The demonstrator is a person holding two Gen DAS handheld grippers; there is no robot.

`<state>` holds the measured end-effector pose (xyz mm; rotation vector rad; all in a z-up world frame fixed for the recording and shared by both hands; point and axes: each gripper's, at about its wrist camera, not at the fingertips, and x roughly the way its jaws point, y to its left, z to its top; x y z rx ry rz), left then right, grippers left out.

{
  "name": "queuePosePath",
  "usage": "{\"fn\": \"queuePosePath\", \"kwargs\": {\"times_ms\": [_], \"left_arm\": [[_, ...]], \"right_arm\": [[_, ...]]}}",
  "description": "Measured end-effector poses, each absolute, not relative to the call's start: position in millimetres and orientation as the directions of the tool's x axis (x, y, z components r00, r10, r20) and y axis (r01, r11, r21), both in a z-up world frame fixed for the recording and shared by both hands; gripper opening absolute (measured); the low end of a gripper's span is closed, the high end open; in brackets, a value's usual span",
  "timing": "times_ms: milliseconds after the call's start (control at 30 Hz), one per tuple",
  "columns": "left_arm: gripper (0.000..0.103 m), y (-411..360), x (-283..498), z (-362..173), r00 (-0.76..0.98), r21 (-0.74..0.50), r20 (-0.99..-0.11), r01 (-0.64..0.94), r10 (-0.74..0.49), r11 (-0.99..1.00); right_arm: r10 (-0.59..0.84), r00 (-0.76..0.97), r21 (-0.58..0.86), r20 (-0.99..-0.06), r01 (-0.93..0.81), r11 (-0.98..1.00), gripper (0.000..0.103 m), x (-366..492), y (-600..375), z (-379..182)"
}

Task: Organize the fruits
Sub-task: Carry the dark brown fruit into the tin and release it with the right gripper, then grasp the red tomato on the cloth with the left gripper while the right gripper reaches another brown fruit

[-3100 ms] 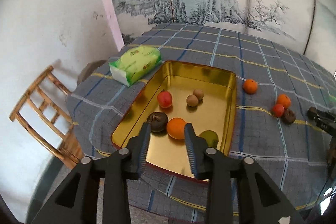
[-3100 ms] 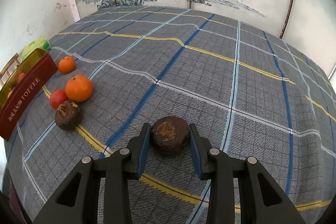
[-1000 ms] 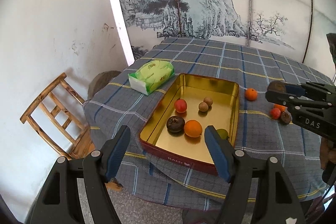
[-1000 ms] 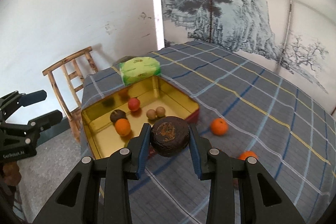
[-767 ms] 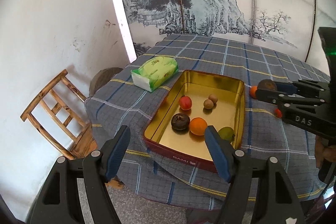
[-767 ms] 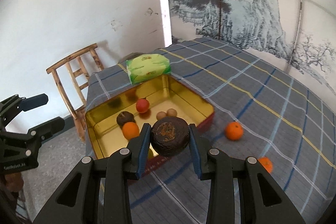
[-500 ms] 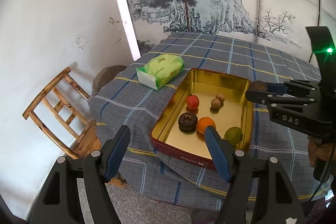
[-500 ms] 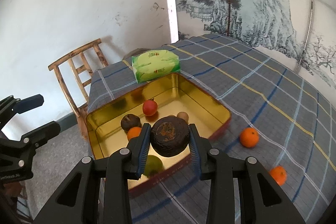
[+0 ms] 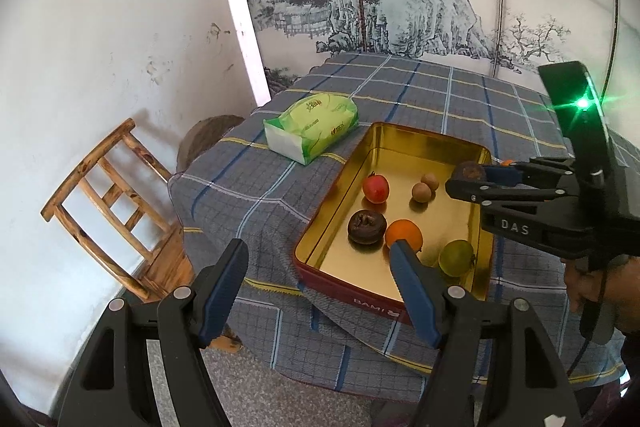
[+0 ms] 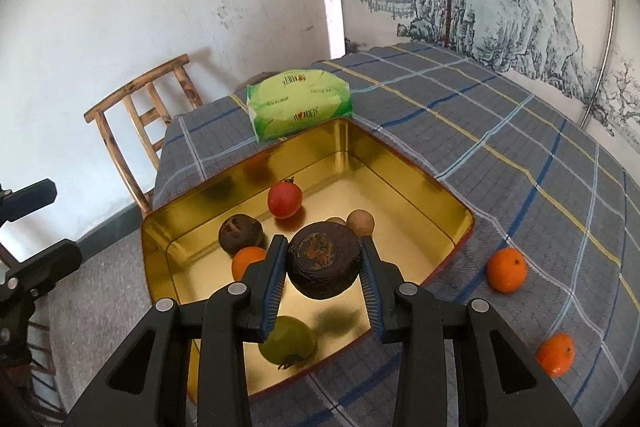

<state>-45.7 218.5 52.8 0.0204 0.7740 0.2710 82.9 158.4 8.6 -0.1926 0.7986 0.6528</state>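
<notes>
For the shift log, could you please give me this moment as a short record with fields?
right gripper: shut on a dark brown fruit, held above the gold tin
left gripper: jaws open, nothing between them, off the near edge of the table
in the tin: red fruit, dark fruit, orange, green fruit, two small brown fruits
outside on the cloth: two oranges, right of the tin
beside the tin: green tissue pack

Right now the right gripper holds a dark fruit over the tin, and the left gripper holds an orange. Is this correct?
Not quite. The left gripper is open and holds nothing, as the left wrist view shows; the orange lies in the tin. The right gripper does hold the dark fruit over the tin.
</notes>
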Motion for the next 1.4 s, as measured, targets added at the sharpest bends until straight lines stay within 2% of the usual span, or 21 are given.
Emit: {"fn": "queuePosePath", "kwargs": {"times_ms": [667, 800, 967, 1200, 1333, 1400], "left_arm": [[0.072, 224.1, -36.4, 42.4, 0.656, 0.121, -0.71, -0.244, 0.256, 0.962], [0.074, 225.2, -34.8, 38.9, 0.646, 0.118, -0.72, -0.247, 0.254, 0.962], [0.077, 224.0, -35.2, 38.7, 0.639, 0.129, -0.721, -0.254, 0.267, 0.959], [0.078, 209.8, -37.5, 44.4, 0.649, 0.146, -0.715, -0.229, 0.262, 0.963], [0.078, 191.8, -38.1, 49.8, 0.667, 0.147, -0.711, -0.169, 0.223, 0.975], [0.078, 179.9, -38.3, 51.9, 0.677, 0.141, -0.712, -0.122, 0.186, 0.983]], "right_arm": [[0.436, 0.475, 0.086, -0.764, -0.595, 0.799, 0.037, 113.9, 177.4, -22.1], [0.433, 0.472, 0.086, -0.768, -0.594, 0.8, 0.037, 119.1, 182.0, -24.8], [0.496, 0.464, 0.189, -0.734, -0.561, 0.806, 0.038, 131.2, 167.2, -16.4], [0.523, 0.556, 0.247, -0.646, -0.496, 0.832, 0.039, 116.6, 98.3, 15.2], [0.447, 0.637, 0.205, -0.629, -0.418, 0.885, 0.051, 85.5, 20.5, 19.4], [0.353, 0.681, 0.14, -0.642, -0.349, 0.927, 0.053, 65.0, -27.9, 11.8]]}}
